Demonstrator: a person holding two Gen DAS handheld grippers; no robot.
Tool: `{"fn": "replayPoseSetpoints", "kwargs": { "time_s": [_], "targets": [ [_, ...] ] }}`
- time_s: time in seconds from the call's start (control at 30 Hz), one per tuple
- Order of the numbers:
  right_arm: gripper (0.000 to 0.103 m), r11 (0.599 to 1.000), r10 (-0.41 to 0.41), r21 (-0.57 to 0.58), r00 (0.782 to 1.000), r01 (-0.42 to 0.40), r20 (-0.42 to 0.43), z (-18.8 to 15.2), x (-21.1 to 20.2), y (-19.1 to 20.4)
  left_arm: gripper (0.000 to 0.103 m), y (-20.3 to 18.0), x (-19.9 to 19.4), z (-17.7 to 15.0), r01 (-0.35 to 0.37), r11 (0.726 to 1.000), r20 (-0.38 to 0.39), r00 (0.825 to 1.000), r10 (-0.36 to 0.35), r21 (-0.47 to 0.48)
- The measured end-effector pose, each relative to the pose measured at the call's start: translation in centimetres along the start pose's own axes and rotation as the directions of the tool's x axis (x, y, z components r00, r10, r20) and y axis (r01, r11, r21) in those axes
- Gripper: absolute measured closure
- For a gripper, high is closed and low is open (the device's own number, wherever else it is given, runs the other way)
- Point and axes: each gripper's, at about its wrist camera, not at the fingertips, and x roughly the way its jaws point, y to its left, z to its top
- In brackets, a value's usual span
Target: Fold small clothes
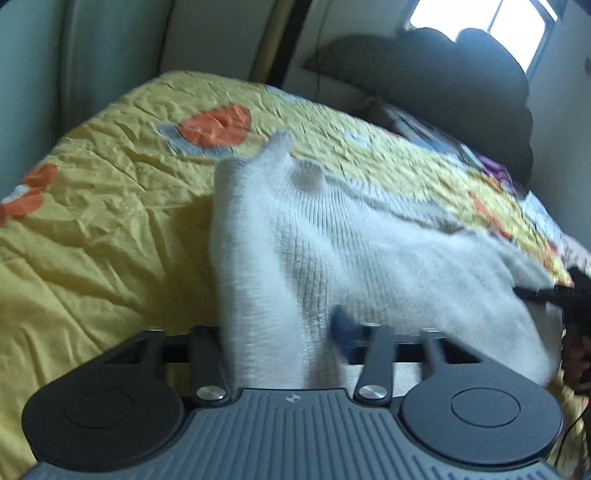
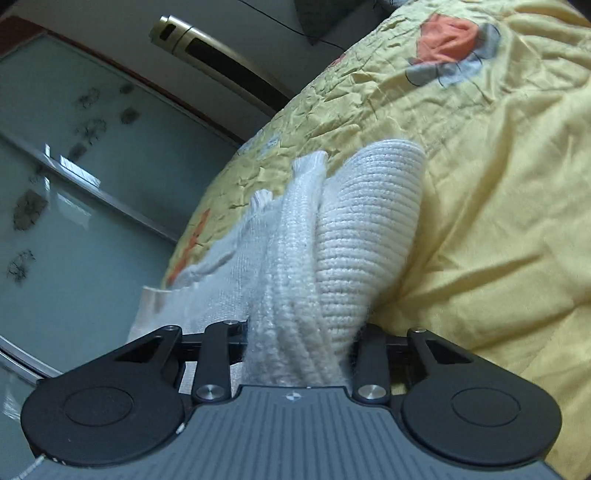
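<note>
A white knitted garment (image 1: 332,236) hangs between my two grippers above a yellow bedspread (image 1: 110,221). My left gripper (image 1: 284,332) is shut on one bunched edge of it; the cloth covers the fingertips. In the right wrist view the same white knit (image 2: 332,258) is bunched in thick folds, and my right gripper (image 2: 299,332) is shut on it. The right gripper shows as a dark shape at the right edge of the left wrist view (image 1: 569,291), holding the garment's far side.
The yellow bedspread (image 2: 498,184) has orange and grey flower prints (image 1: 218,125). A dark grey pillow (image 1: 443,92) lies at the head of the bed under a window (image 1: 484,22). Frosted glass wardrobe doors (image 2: 74,166) stand beside the bed.
</note>
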Motion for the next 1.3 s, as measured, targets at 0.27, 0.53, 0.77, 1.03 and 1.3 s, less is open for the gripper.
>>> {"fn": "replayPoseSetpoints", "kwargs": {
  "time_s": [0.27,0.53,0.77,1.03,1.3],
  "targets": [
    [0.073,0.998,0.05,0.034,0.997,-0.052,0.065,0.5,-3.8,2.5,0.082,-4.8,-5.6,0.0,0.052,0.996,0.083,0.995,-0.046,-0.069],
    [0.071,0.986,-0.05,-0.153,0.994,0.065,0.101,2.4,-12.7,4.7,0.081,-8.1,-4.2,-4.5,0.093,0.99,-0.039,0.994,-0.097,-0.108],
    [0.053,0.73,-0.552,-0.328,0.801,0.599,0.233,-0.3,-14.4,3.3,0.046,-9.0,-5.1,-5.2,-0.151,0.989,0.017,0.988,0.151,-0.002],
    [0.038,0.679,-0.349,-0.594,0.901,0.431,0.255,-4.8,-9.2,11.5,0.044,-14.3,-3.1,0.1,-0.163,0.975,0.132,0.981,0.144,0.149],
    [0.029,0.722,-0.386,-0.564,0.91,0.401,0.153,-6.0,-0.2,11.3,0.042,-13.4,5.9,-0.2,-0.239,0.952,0.023,0.971,0.239,0.193]
  ]
}}
